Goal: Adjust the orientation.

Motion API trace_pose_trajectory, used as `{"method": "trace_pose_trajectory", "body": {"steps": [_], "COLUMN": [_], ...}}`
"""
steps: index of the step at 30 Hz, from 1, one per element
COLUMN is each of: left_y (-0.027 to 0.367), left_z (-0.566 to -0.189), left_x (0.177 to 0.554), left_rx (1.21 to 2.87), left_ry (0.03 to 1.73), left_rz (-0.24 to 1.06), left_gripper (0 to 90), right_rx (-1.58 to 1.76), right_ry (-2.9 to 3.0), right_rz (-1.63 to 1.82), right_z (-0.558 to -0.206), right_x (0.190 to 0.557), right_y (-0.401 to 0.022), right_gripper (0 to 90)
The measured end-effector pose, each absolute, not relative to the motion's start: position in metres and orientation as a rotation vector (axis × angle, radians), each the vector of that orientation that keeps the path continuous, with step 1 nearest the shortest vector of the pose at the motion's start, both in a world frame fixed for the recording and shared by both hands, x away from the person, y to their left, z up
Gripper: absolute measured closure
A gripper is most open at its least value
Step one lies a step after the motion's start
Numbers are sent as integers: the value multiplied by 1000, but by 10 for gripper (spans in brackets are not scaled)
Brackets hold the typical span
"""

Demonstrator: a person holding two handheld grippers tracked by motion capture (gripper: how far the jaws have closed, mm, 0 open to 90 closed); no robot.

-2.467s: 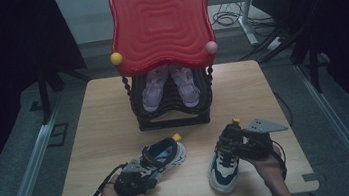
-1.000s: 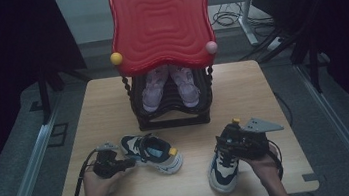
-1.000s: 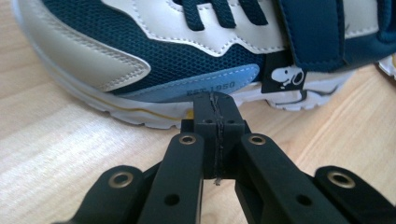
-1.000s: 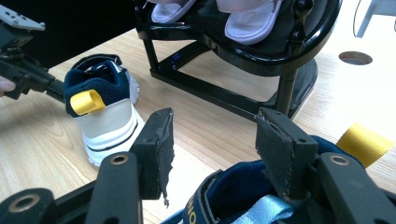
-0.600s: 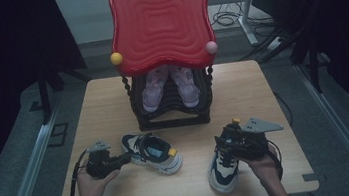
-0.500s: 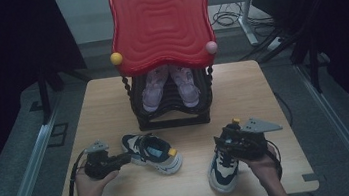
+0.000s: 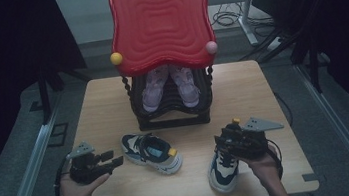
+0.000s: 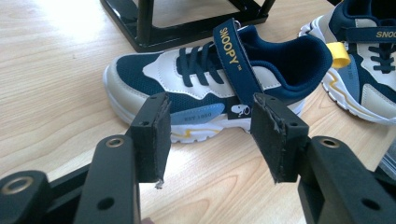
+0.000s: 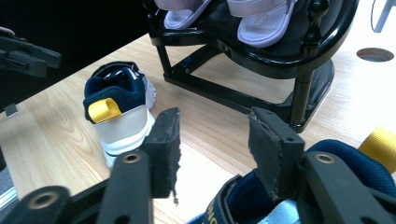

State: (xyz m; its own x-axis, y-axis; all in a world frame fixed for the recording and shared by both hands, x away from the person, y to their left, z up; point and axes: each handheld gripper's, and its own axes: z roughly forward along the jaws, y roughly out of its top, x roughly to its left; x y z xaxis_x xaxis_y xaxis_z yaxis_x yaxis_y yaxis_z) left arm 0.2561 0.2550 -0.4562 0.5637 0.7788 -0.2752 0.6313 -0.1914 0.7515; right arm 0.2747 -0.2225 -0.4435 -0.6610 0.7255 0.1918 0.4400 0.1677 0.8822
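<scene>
Two navy, white and beige child's sneakers lie on the wooden table (image 7: 107,101). The left sneaker (image 7: 151,152) (image 8: 205,79) (image 9: 121,116) rests on its sole just ahead of my left gripper (image 7: 111,158) (image 8: 210,121). That gripper's jaws have just been opening; they stand open and apart from the shoe, with nothing between them. The right sneaker (image 7: 223,166) (image 8: 369,70) (image 9: 345,186) lies under my right gripper (image 7: 224,143) (image 9: 212,140). Its jaws have just been closing and hover over the shoe's collar, still open, with no pad pressing on it.
A black rack (image 7: 172,113) (image 9: 299,60) (image 8: 187,23) stands mid-table under a red wavy panel (image 7: 161,24) and holds a pair of pink shoes (image 7: 168,86) (image 9: 261,18). The left gripper (image 9: 28,53) appears far off in the right gripper view.
My left gripper let go of the left sneaker, opened, and drew back to the left and up. The sneaker stays where it was set down. The right hand has kept still.
</scene>
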Motion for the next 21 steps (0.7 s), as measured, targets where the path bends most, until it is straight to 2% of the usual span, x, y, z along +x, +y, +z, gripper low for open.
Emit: {"method": "trace_pose_trajectory", "body": {"steps": [7,16,21], "left_y": [263,278,282], "left_z": [-447,-442,-441], "left_x": [248,243,240], "left_rx": [1883,1845,1838], "left_ry": [1157,1179,1183], "left_rz": [244,270,268], "left_gripper": [457,442,436], "right_rx": [1099,1033,1008], "right_ry": [2206,2282,2316], "right_rz": [1500,1452,1443], "right_z": [-442,-444,-442], "right_x": [274,275,275], "right_y": [-219,-205,-191], "right_gripper": [659,892,896]}}
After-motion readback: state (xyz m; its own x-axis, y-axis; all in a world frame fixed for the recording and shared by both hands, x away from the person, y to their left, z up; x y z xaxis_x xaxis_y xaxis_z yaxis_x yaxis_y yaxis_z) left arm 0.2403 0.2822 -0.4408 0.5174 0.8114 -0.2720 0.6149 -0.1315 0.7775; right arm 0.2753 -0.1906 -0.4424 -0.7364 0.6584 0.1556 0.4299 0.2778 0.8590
